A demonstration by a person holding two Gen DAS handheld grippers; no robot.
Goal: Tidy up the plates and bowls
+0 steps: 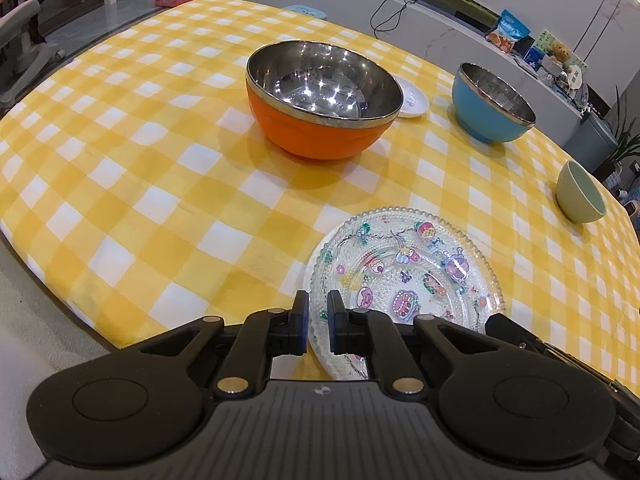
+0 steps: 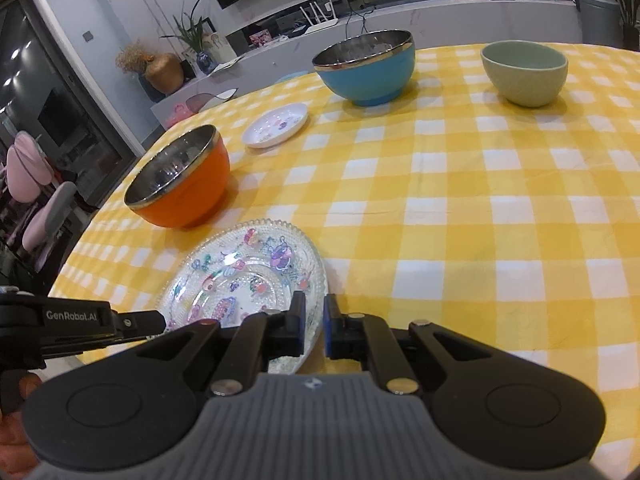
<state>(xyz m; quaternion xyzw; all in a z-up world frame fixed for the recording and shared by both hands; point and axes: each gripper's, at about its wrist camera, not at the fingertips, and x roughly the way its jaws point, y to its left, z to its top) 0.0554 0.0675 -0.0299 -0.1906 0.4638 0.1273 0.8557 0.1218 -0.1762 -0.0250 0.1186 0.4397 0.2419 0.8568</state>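
A clear glass plate (image 1: 404, 276) with cartoon prints is near the table's front edge, seen also in the right wrist view (image 2: 244, 276). My left gripper (image 1: 318, 312) is shut on its left rim. My right gripper (image 2: 315, 314) is shut on its right rim. An orange steel-lined bowl (image 1: 320, 120) (image 2: 180, 188) stands behind the plate. A blue steel-lined bowl (image 1: 490, 104) (image 2: 366, 68), a pale green bowl (image 1: 580, 198) (image 2: 524, 72) and a small white saucer (image 1: 412, 98) (image 2: 276, 125) stand farther back.
The table has a yellow and white checked cloth (image 1: 140, 152) (image 2: 480, 208). A grey counter (image 1: 440, 28) with snack bags and a router runs behind it. Chairs (image 2: 44, 208) stand to the left of the table.
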